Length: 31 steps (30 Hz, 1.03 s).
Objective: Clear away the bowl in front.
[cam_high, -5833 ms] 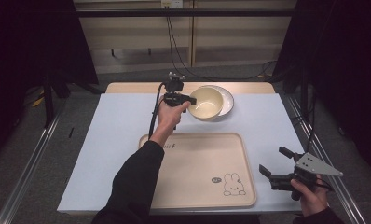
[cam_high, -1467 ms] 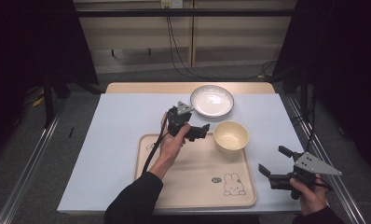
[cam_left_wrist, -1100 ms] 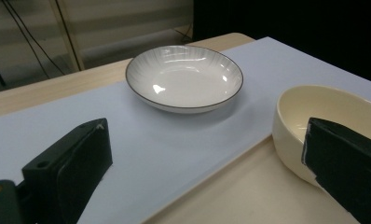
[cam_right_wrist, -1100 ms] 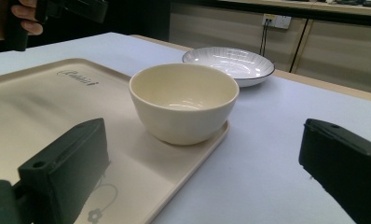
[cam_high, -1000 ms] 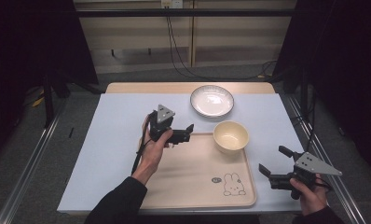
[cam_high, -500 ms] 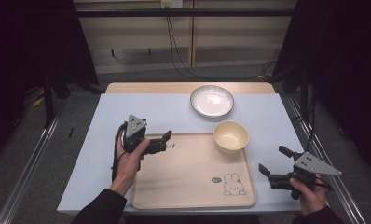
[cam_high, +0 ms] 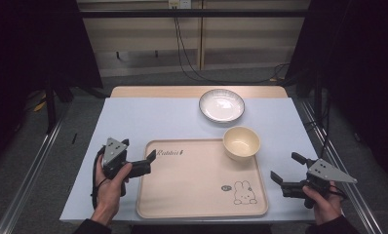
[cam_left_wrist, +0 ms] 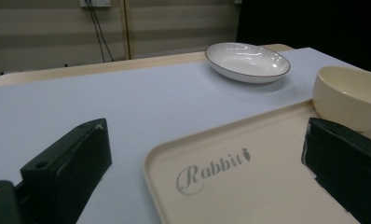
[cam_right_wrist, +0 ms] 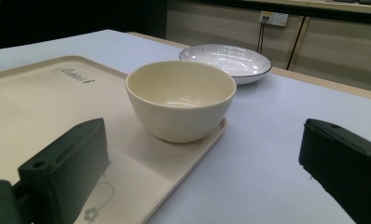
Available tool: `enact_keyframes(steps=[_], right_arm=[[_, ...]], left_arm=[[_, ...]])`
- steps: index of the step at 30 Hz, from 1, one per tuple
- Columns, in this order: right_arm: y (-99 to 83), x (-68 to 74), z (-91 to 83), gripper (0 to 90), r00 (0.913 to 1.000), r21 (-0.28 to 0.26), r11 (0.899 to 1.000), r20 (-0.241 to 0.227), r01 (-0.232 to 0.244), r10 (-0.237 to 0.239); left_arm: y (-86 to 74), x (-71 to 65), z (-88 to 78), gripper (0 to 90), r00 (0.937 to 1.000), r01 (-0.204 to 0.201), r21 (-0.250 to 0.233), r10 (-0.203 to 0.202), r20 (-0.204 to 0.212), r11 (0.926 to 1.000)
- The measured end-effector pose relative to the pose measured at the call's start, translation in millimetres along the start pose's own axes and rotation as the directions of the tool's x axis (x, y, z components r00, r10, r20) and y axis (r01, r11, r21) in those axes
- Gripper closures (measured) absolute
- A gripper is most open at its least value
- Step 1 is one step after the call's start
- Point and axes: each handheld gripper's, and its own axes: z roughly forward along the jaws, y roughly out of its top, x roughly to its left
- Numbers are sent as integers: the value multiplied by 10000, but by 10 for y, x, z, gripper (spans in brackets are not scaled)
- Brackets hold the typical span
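A cream bowl (cam_high: 241,142) stands upright in the far right corner of the beige "Rabbit" tray (cam_high: 192,195). Behind it, a white plate (cam_high: 222,105) with a dark rim rests on the table. My left gripper (cam_high: 139,148) hovers open and empty at the tray's left edge, well away from the bowl. In the left gripper view its jaws stand wide apart, framing the tray (cam_left_wrist: 230,186), with the bowl (cam_left_wrist: 349,95) and plate (cam_left_wrist: 247,61) farther off. My right gripper (cam_high: 284,166) is open and empty right of the tray, facing the bowl (cam_right_wrist: 181,100) and plate (cam_right_wrist: 225,60).
The table has a pale blue top (cam_high: 148,122) with a wooden strip along its far edge. Metal rails run along both sides on the floor. Cables hang at the back wall.
The left gripper carried the bowl from the plate to the tray's far right corner, let go, and drew back to the tray's left edge. The right gripper stayed still.
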Motion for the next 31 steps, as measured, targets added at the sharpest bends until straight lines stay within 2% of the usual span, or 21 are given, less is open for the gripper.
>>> enact_keyframes(steps=[1,3,7,15,17,23,25,26,31], right_arm=[[0,-2,1,10,10000,21,10000,15,25,-25],[-1,-5,3,10,10000,17,10000,53,41,-41],[-1,-6,5,10,10000,58,10000,20,20,-21],[-7,-6,13,10,10000,98,9999,43,47,-47],[-8,-5,13,10,10000,118,9999,79,29,-30],[-16,-13,28,10,9999,287,9996,156,-41,37],[-19,-24,36,10,9998,349,9994,161,-70,64],[-22,-28,44,10,9998,342,9994,174,-92,86],[-33,-65,101,10,9992,616,9980,380,-124,100]], left_arm=[[-25,28,-54,17,10000,84,-24,-84,15,10000],[-68,61,-155,14,9997,7,-15,-8,-261,10000],[-124,93,-281,16,9992,47,-79,-51,-407,10000],[-304,154,-572,17,9953,392,-260,-413,-880,9989],[-332,167,-628,14,9954,284,-174,-299,-911,9994],[-419,253,-782,12,9925,400,-253,-427,-1147,9989],[-444,268,-820,13,9896,395,-327,-436,-1373,9987],[-453,280,-834,15,9908,505,-379,-548,-1239,9980],[-478,314,-833,12,9856,631,-370,-681,-1548,9973]])
